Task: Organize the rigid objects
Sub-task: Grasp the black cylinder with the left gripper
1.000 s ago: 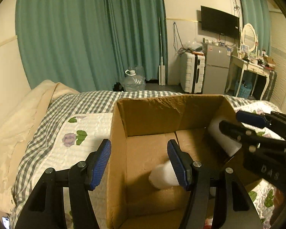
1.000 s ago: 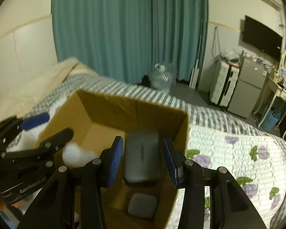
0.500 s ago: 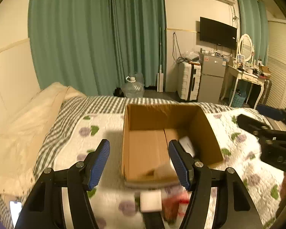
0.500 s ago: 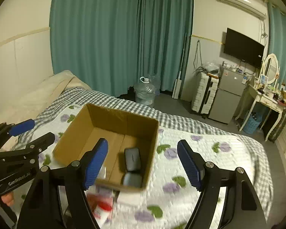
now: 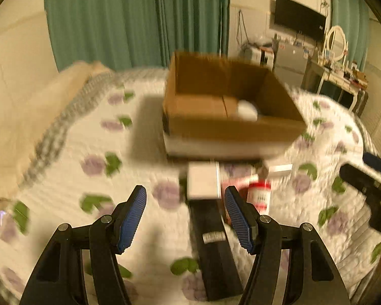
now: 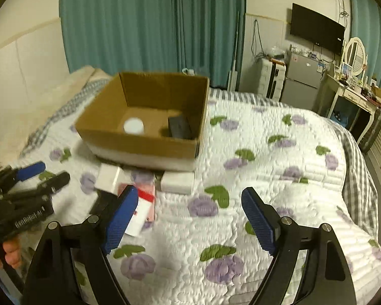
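An open cardboard box (image 6: 139,142) (image 5: 231,129) sits on the flowered quilt. Inside it are a white round container (image 6: 133,125) (image 5: 246,109) and a dark grey case (image 6: 179,128). In front of the box lie a white square box (image 5: 203,180) (image 6: 108,178), a long black box (image 5: 213,244), a red and white bottle (image 5: 260,193), a pink and white pack (image 6: 142,211) and a flat white box (image 6: 176,181). My left gripper (image 5: 186,216) is open and empty above the black box. My right gripper (image 6: 188,221) is open and empty over the quilt.
The quilt (image 6: 266,178) spreads to the right, with a checked blanket edge (image 6: 355,178). A cream pillow (image 5: 38,117) lies at the left. Green curtains (image 6: 152,25), a fridge (image 6: 302,84) and a dressing table (image 6: 353,96) stand beyond the bed.
Both grippers have pulled back and up from the cardboard box. The right gripper let go of the dark grey case inside it and opened wide. Loose items before the box came into view.
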A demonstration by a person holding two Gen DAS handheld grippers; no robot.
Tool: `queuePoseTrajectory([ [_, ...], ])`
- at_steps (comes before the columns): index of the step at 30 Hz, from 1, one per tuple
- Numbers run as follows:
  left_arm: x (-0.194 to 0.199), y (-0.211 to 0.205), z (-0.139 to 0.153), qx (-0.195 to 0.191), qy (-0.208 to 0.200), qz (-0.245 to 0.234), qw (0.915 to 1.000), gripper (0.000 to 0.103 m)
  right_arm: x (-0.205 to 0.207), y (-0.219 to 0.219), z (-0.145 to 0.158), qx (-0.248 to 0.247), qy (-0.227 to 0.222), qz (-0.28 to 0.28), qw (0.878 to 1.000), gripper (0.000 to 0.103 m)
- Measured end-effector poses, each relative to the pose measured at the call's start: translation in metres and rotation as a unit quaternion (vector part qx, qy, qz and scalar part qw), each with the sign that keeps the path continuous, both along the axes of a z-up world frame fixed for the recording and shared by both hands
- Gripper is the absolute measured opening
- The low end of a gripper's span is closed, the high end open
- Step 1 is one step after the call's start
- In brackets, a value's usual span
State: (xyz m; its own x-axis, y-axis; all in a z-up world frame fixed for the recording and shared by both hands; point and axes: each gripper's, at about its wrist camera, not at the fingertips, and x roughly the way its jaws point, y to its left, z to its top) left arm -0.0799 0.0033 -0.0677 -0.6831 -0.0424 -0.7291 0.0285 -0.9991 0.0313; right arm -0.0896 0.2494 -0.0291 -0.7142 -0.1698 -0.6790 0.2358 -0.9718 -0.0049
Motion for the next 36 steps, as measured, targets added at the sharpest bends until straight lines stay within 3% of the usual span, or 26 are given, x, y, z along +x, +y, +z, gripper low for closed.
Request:
queuePoseTrajectory([
  [5, -0.008, 0.006, -0.050, 0.013, -0.068, -0.018, 0.9975, 0.067, -0.006, -0.009, -0.017, 0.003, -0.009, 0.006, 1.000, 0.084],
  [11, -0.015, 0.014, -0.080, 0.011, -0.109, -0.031, 0.9935, 0.067, -0.015, -0.014, -0.034, 0.007, -0.027, 0.007, 1.000, 0.084],
  [15, -0.016, 0.021, -0.091, -0.011, -0.122, -0.038, 0.9917, 0.065, -0.019, -0.021, -0.043, 0.014, -0.035, 0.014, 0.999, 0.084],
  [16, -0.014, 0.025, -0.092, -0.020, -0.119, -0.044, 0.9918, 0.064, -0.019, -0.022, -0.045, 0.016, -0.037, 0.015, 0.999, 0.083],
  [18, -0.010, 0.029, -0.091, -0.016, -0.117, -0.062, 0.9910, 0.049, -0.021, -0.024, -0.049, 0.019, -0.043, 0.017, 0.999, 0.084],
  [21, -0.001, 0.031, -0.087, -0.017, -0.112, -0.067, 0.9913, 0.044, -0.020, -0.028, -0.052, 0.021, -0.045, 0.022, 0.999, 0.084],
  [30, 0.013, 0.008, -0.046, 0.024, -0.062, -0.049, 0.9966, 0.041, -0.026, -0.044, -0.062, 0.012, -0.064, 0.037, 0.997, 0.083],
  [36, 0.003, -0.011, -0.025, 0.030, -0.034, -0.045, 0.9980, 0.041, -0.051, -0.067, -0.095, -0.003, -0.127, 0.036, 0.991, 0.083],
])
